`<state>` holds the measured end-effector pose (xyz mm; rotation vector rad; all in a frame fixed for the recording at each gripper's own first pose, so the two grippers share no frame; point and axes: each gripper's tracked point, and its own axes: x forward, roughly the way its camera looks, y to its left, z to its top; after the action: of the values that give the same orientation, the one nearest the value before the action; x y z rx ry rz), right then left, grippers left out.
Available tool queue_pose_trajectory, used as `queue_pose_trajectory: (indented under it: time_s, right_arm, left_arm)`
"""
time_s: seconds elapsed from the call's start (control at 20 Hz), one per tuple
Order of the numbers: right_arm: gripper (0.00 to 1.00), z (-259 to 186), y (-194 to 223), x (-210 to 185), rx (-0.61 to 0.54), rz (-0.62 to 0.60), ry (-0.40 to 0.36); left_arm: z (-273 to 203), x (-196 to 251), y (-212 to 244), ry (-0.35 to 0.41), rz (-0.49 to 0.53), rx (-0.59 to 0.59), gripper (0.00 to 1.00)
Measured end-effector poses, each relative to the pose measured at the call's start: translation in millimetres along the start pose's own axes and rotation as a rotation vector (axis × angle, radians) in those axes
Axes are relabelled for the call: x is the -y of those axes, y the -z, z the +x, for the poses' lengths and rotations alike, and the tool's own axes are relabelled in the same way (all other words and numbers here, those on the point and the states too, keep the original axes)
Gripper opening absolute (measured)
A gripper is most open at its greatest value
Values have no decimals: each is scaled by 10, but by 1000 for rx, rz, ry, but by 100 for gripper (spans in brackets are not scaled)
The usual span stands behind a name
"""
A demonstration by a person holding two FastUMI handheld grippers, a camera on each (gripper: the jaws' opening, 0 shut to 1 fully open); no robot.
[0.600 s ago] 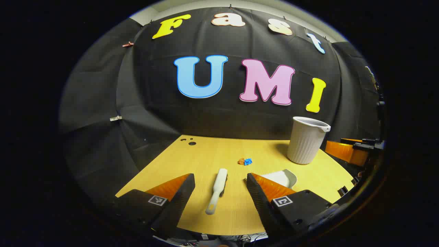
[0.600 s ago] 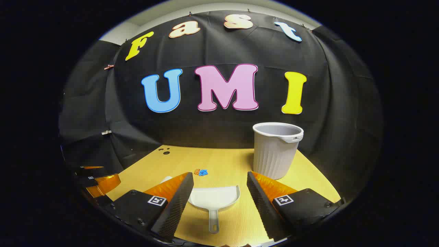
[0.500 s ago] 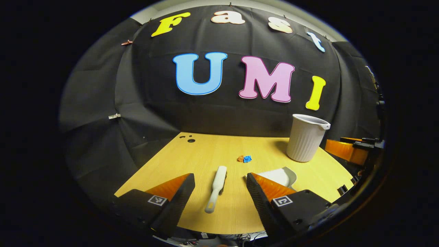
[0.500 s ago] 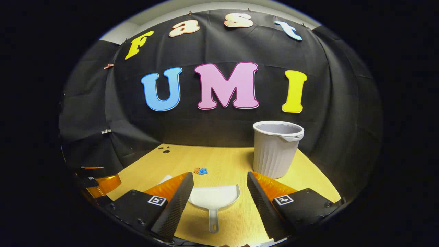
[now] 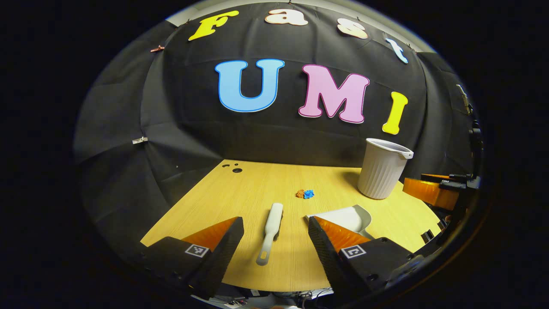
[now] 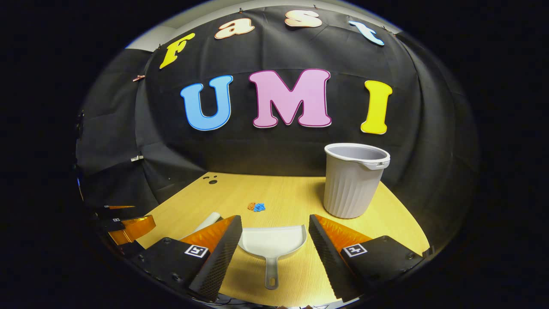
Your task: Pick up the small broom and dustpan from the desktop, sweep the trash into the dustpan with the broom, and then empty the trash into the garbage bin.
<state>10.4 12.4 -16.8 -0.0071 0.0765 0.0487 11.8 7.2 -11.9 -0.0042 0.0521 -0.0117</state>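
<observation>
Item: left gripper (image 5: 276, 231), seen in the left gripper view, jaws spread wide and holding nothing, poised above the near edge of the desktop (image 5: 240, 193). Item: small broom (image 5: 270, 233), pale, lying flat on the desktop in the gap between the two fingers, handle end toward the camera, head pointing away toward the back wall; no finger touches it. Item: dustpan (image 5: 349, 216), pale, lying just right of the broom in the left gripper view, partly hidden behind the right-hand finger. Item: trash (image 5: 305, 194), a small orange and blue clump, on the bare wood beyond the broom's far end and well apart from it. Item: garbage bin (image 5: 382, 169), ribbed, pale grey, upright at the back right of the desktop, near the cloth wall. Item: right gripper (image 6: 276, 238), seen in the right gripper view, jaws likewise spread and empty, above the near edge. In that view the dustpan (image 6: 273, 241) lies flat between the fingers, scoop mouth facing away, handle pointing toward the camera; fingers clear of it. The trash (image 6: 256, 207) sits beyond the scoop mouth, slightly left, apart from it. The garbage bin (image 6: 355, 180) stands to the right, beyond the right-hand finger. The small broom (image 6: 209, 221) peeks out behind the left-hand finger. The left gripper (image 6: 124, 223) appears at the far left edge of the right gripper view.
</observation>
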Motion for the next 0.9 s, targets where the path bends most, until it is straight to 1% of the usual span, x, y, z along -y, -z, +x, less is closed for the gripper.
queue_pose_trajectory:
  time_s: [0.1,0.4,0.55,0.65,0.75,0.9]
  right_arm:
    - [97,21,27,-14,-14,-2,-8]
    - [98,117,142,-38,-67,-5,-19]
    - [97,171,252,41,-100,-5,-7]
    - [98,225,346,141,-137,-12,24]
    - [98,283,412,166,-159,3,31]
    - [98,366,525,223,-197,14,40]
  left_arm:
    - [45,-96,57,-28,19,-20,96]
    - [216,-124,232,12,-13,-91,96]
    - [378,-199,261,12,-20,-133,96]
    - [514,-208,317,21,-42,-177,96]
    - [676,-221,410,33,-56,-231,96]
    - [949,-231,596,42,-48,-325,96]
